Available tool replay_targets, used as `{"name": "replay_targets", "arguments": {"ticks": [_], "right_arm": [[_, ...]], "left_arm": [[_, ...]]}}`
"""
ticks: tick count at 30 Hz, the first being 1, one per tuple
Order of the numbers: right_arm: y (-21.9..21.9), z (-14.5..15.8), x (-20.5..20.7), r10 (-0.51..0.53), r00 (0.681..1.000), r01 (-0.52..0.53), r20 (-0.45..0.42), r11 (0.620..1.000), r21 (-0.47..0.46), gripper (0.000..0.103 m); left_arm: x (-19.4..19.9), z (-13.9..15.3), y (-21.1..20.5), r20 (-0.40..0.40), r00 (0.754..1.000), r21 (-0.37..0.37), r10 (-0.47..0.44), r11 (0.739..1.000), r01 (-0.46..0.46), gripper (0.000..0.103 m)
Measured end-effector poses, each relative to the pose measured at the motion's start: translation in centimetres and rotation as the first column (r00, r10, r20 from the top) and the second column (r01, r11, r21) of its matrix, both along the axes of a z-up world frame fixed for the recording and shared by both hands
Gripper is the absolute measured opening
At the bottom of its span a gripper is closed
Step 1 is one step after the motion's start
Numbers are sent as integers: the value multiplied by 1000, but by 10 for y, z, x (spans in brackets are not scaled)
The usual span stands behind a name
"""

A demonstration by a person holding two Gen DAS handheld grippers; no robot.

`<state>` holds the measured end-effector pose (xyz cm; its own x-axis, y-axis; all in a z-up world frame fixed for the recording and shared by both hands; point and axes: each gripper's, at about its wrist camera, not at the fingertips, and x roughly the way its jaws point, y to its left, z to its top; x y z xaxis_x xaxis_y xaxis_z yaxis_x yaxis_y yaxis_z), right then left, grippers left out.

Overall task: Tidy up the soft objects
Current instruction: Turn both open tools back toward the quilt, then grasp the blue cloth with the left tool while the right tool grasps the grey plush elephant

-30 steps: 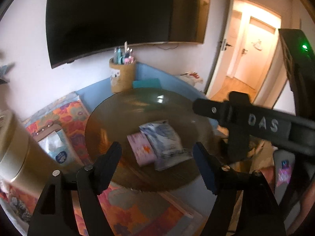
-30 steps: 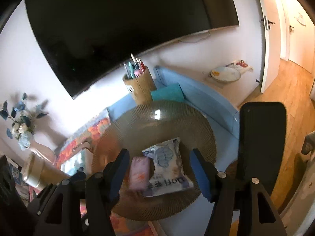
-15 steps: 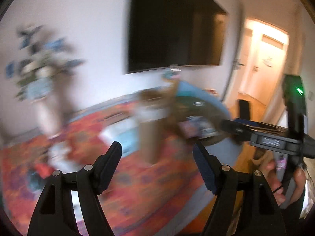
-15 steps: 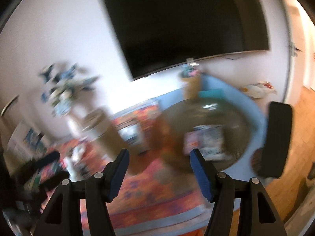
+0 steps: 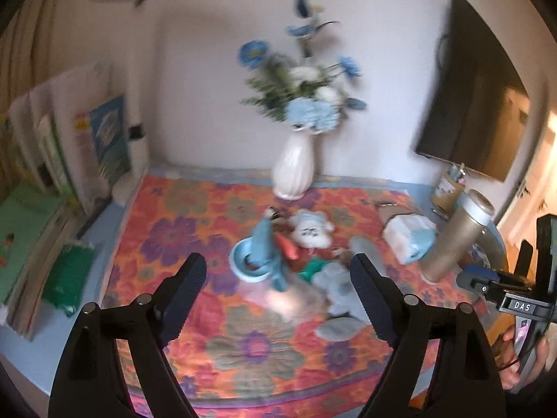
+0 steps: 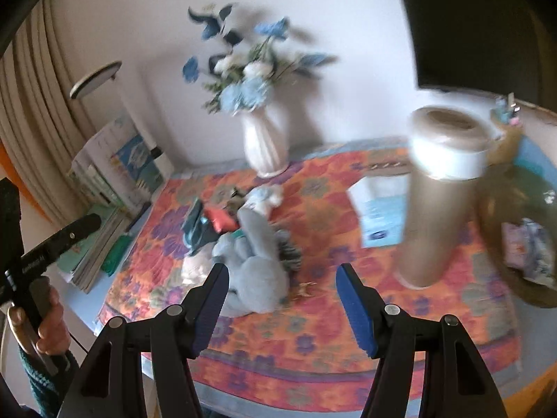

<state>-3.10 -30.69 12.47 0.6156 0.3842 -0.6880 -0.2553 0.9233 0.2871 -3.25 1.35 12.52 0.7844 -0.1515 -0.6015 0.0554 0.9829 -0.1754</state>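
Risk no. 1 is the white vase [image 5: 294, 170] w/ blue flowers: it stands just behind the pile of soft toys [image 5: 299, 254] on the floral mat [image 5: 243, 341], top-heavy by the look of it, so a reach that overshoots the pile could tip it. Risk no. 2 is the tall gold cylinder [image 6: 442, 195] right of the pile and near the right gripper [image 6: 282, 304]; a sideways sweep from that hand could clip it and, I judge, roll it into the tissue pack [image 6: 381, 212] or off the mat edge. Left gripper [image 5: 276, 291] has its jaws opening, nothing between them, aimed at the blue ring and teal toy [image 5: 264, 247] at the pile's left. Right gripper is parted and empty too, over the grey plush [image 6: 254, 271] at the pile's near side. Frames are blurred, so which toys are tangled together is hard to say; a snagged one may drag its neighbours. Best open room lies on the near side of the pile, bare mat up to the table edge; left of the pile is free until the stacked books [image 5: 31, 230].
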Motion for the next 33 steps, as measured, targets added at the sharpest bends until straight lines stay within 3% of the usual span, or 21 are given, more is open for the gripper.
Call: {"name": "replay_targets", "arguments": {"ticks": [9,18,21,26,28,32,33], "right_arm": [[31,-35,25,18,998,-19,-66,1000,-9,62],[52,-68,45,7,994,-19,-113,994,-106,62],[58,-75,52,10,993,-26,-114,990,-141,62],[68,-85,67,28,992,-51,-122,981,-187,63],[71,-86,71,42,993,-64,-115,980,-190,65],[81,-89,77,59,992,-83,-113,972,-221,70],[83,-90,78,70,991,-94,-116,971,-218,70]], "left_arm": [[35,-69,3,-154,986,-94,-66,994,52,84],[77,-91,-4,-174,982,-87,-73,994,59,83],[99,-102,-5,-196,977,-97,-79,993,61,76],[124,-118,-11,-228,969,-86,-97,993,79,76],[129,-121,-14,-236,966,-80,-102,993,86,55],[137,-129,-14,-260,958,-97,-119,991,96,39],[136,-129,-14,-258,958,-99,-123,990,101,22]]}}
